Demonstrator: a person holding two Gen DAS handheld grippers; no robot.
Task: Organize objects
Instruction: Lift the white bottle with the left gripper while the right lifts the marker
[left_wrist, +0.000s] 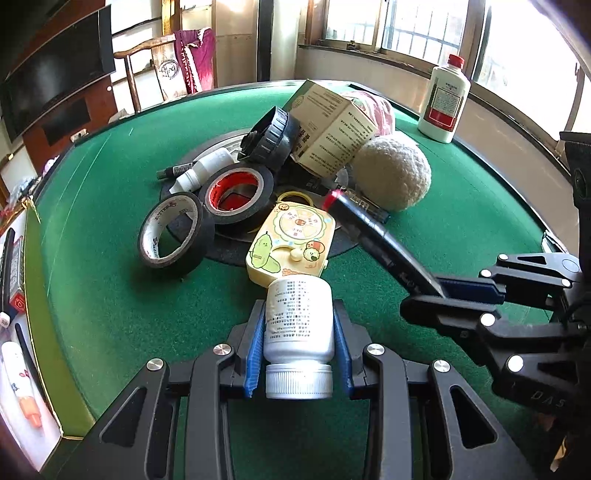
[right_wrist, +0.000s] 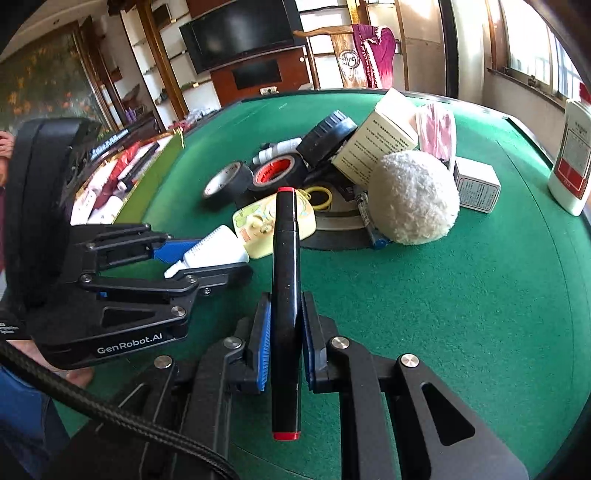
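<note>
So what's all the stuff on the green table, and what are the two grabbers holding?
pill bottle: one, white, clamped in the left gripper, cap toward the camera
marker: one, black with red ends, clamped in the right gripper
tape rolls: two, black, one with a red core, left of the pile
yellow case: one, cartoon print, front of the pile
fluffy ball: one, cream, right of the pile
cardboard box: one, tan, tilted on top of the pile
round black lid: one, leaning beside that box
tall bottle: one, white with red cap, far right, upright
table: one, green felt
left gripper: black, blue pads
right gripper: black, blue pads
</note>
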